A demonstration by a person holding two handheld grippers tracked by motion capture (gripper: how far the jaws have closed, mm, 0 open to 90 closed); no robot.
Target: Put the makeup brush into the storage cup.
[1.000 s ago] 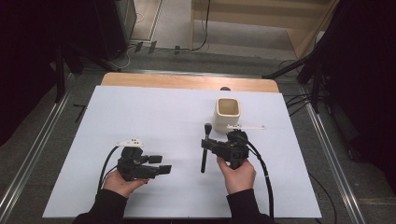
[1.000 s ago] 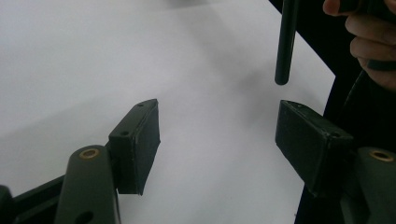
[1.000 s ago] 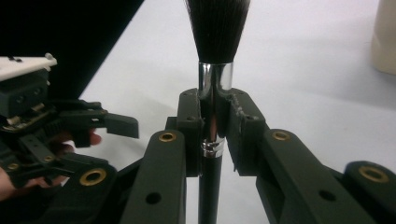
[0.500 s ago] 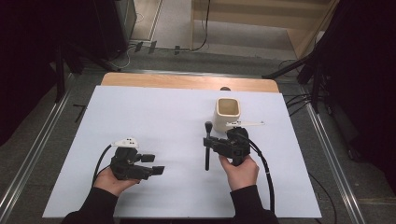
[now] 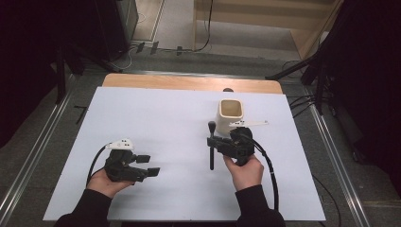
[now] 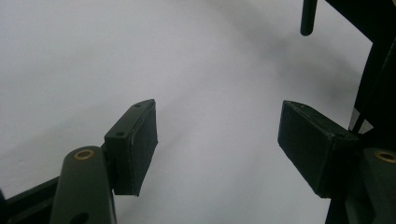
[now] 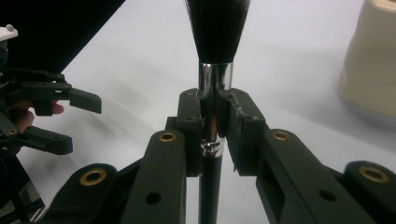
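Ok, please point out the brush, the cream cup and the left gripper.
brush (image 7: pixel 215 100), right gripper view, on its shiny metal ferrule.
cream cup (image 5: pixel 230 119), high view, on its front wall.
left gripper (image 6: pixel 217 140), left gripper view, midway between its open jaws.

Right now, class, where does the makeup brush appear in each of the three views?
High view: the brush is right of centre, in the right gripper.
Left gripper view: its handle tip is at the top right.
Right gripper view: centre, bristles up.
Shared landmark: the white table.
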